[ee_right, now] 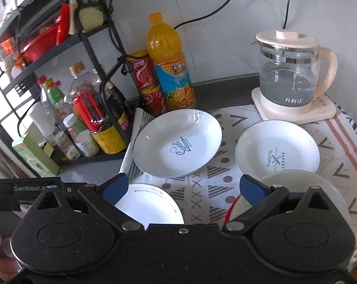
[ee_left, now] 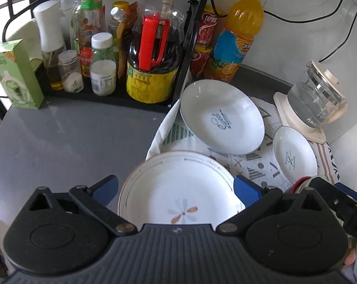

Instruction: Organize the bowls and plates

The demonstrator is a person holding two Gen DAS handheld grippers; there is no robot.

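A white plate with a flower print lies on the patterned cloth, right below my open left gripper, whose blue fingertips straddle it. Behind it lie a white "Sweet" dish and a smaller "Bakery" dish. In the right wrist view my right gripper is open and empty above the cloth, between the flower plate and a cream bowl with a red rim. The "Sweet" dish and the "Bakery" dish lie ahead of it.
A black rack with sauce bottles and jars stands at the back left, with an orange juice bottle and red cans beside it. A glass kettle on a cream base stands back right. A green box stands far left.
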